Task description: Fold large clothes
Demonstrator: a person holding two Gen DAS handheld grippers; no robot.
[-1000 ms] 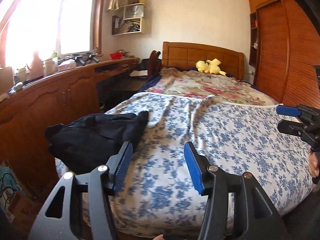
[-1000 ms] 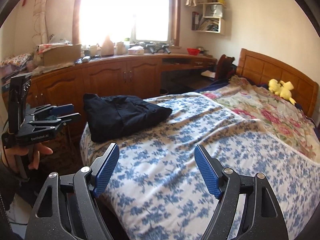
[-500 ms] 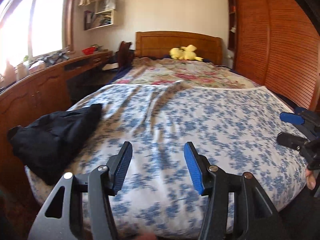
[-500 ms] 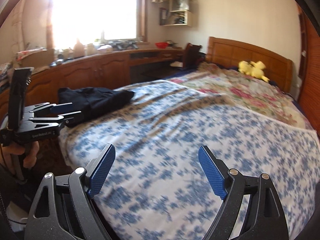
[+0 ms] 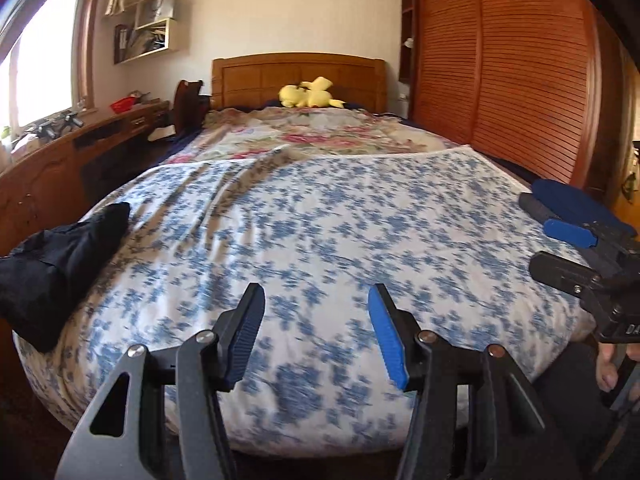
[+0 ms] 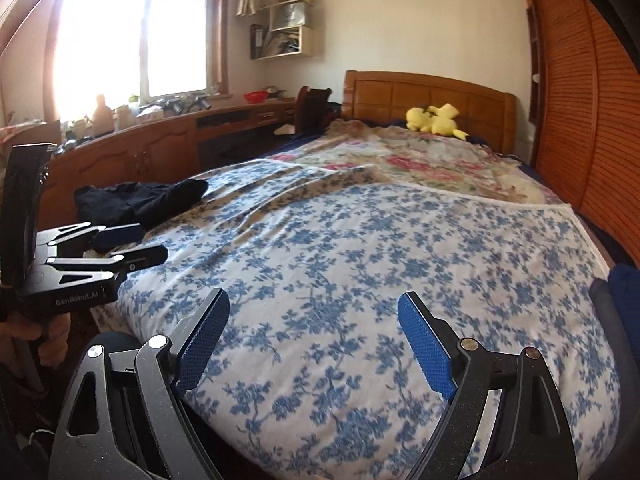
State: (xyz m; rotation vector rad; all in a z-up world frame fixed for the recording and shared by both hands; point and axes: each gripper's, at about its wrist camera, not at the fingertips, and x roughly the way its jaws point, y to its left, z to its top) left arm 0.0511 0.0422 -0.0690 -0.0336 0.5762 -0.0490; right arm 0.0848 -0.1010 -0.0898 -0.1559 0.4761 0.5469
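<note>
The left gripper (image 5: pixel 316 332) hangs over the foot of the bed (image 5: pixel 340 240), jaws parted with nothing between them, only the blue-flowered sheet (image 5: pixel 320 216) beneath. The right gripper (image 6: pixel 314 340) hangs beside it over the same near edge; its jaws have just been opening and stand wide, empty. A hand (image 5: pixel 608 368) grips its handle at the right edge of the left view.

The dark garment (image 6: pixel 140 200) lies bundled on the near left corner of the bed, well apart from both grippers. In the right view its long axis runs roughly along the bed's left edge, with a narrow end pointing toward the headboard (image 5: pixel 300 76). How it is folded cannot be told.

At the near right edge of the bed lies a second stack of blue and grey cloth (image 5: pixel 560 200), just beyond the right gripper in the left view; its shape is partly hidden.

Farther up, a pink-flowered quilt (image 6: pixel 420 160) covers the head half, and a yellow plush (image 6: pixel 434 120) lies against the headboard. Left of the bed runs a wooden counter (image 6: pixel 160 148) under the window (image 6: pixel 132 32); a red bowl (image 6: pixel 256 97) stands on it, contents unseen. Wall shelves (image 6: pixel 288 32) hold books and boxes. Slatted wardrobe doors (image 5: pixel 500 60) fill the right wall.
</note>
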